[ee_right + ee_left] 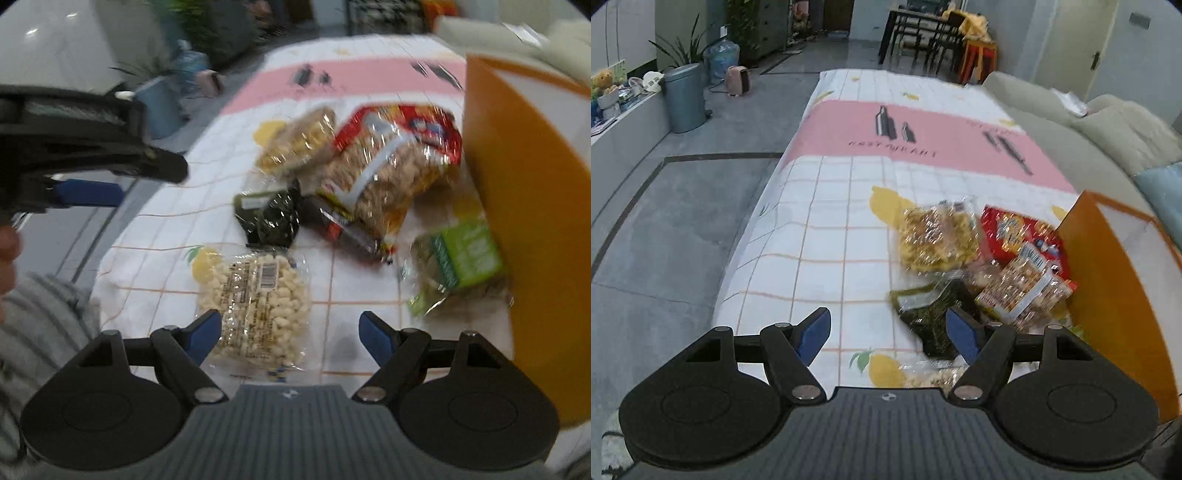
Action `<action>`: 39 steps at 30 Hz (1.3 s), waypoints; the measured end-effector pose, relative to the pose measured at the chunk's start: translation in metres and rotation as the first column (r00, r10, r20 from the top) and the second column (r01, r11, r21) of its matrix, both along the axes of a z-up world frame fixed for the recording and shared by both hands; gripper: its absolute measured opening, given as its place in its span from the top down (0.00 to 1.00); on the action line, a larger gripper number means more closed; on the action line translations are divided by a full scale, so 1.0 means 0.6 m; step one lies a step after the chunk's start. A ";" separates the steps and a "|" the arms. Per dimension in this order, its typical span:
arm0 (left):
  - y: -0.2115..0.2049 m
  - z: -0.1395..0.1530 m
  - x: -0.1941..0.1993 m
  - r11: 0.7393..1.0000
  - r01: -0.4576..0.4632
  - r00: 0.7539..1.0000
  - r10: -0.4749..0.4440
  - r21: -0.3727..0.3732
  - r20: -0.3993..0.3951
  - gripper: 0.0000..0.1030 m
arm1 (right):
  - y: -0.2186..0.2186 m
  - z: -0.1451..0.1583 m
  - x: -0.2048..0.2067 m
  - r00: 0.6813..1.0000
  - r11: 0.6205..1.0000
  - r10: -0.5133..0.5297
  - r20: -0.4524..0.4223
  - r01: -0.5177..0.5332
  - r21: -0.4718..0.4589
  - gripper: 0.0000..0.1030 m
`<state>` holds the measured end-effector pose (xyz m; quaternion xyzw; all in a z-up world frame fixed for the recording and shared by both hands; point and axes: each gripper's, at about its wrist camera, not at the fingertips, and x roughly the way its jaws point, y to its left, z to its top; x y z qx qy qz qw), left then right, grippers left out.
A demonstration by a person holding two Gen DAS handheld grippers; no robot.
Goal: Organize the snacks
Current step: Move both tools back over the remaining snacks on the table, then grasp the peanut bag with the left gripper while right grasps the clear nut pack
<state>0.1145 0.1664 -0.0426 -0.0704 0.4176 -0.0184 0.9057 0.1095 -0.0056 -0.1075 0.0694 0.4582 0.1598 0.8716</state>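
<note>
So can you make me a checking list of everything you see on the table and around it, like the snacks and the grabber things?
Surface: tablecloth with white checks, lemons and a pink band.
Job's things: white puffs bag, dark seaweed pack, yellow snack bag, red bag, peanut bag, green pack, lying loose; orange box upright beside them.
Clutter: nothing seen.
Grippers: left gripper open, empty; right gripper open over the puffs bag, holding nothing.
Cables: nothing seen on the table.
Surroundings: sofa, grey bin, plant, dark dining table.
</note>
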 end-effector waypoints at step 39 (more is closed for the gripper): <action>-0.136 -0.015 0.043 0.887 0.460 0.883 -0.461 0.033 0.085 0.18 | 0.002 0.011 -0.045 0.991 0.971 0.109 0.071 -0.091 -0.222 0.25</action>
